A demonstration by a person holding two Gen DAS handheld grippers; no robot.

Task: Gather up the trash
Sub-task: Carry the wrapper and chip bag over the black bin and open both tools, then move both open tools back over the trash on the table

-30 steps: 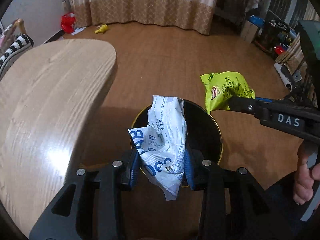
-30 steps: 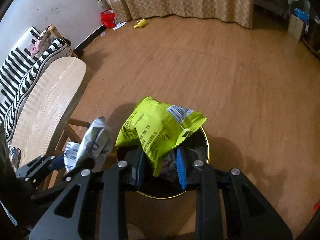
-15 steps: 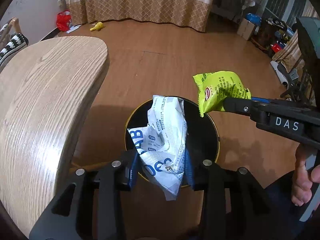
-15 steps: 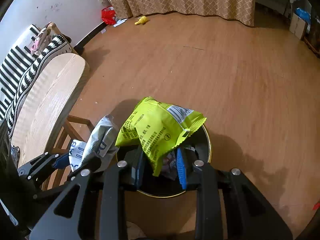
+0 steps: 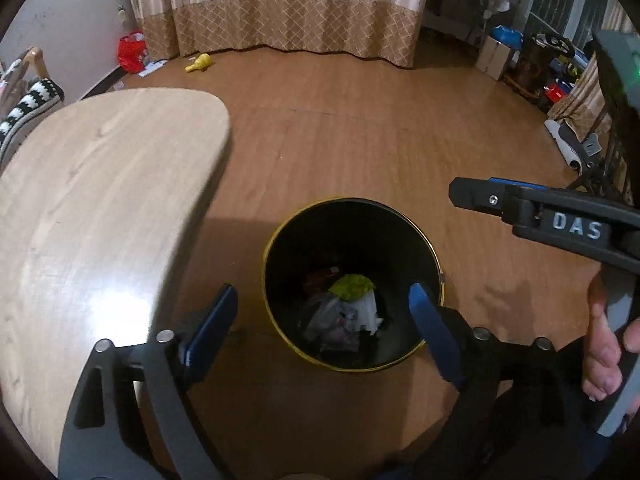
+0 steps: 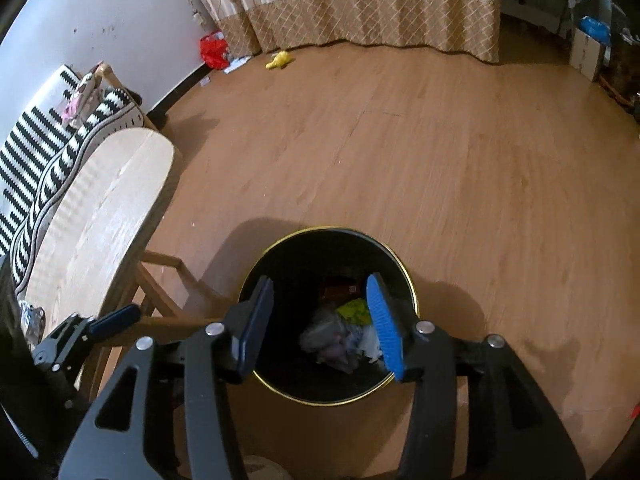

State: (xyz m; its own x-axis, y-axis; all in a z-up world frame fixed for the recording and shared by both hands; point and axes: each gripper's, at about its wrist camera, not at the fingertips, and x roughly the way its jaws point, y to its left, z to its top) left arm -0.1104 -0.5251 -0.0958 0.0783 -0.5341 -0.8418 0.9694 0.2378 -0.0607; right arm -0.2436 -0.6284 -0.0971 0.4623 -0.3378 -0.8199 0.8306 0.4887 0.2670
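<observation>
A black round trash bin with a gold rim (image 5: 280, 236) (image 6: 404, 268) stands on the wooden floor. Inside lie the yellow-green snack bag (image 5: 352, 285) (image 6: 354, 310), the white and blue wrapper (image 5: 366, 310) (image 6: 370, 342) and other crumpled trash. My left gripper (image 5: 322, 308) is open and empty above the bin. My right gripper (image 6: 320, 312) is open and empty above the bin too; it shows in the left wrist view (image 5: 464, 194) at the right. The left gripper's finger shows at the lower left of the right wrist view (image 6: 116, 318).
A light wooden table (image 5: 92, 200) (image 6: 96, 216) stands left of the bin. A striped cushion (image 6: 36, 160) lies behind it. A red bag (image 5: 131, 51) and a yellow item (image 5: 199, 63) lie near the curtain. Boxes and toys (image 5: 520, 60) crowd the far right.
Both grippers opened. The white and blue wrapper and the yellow-green bag dropped from them into the bin.
</observation>
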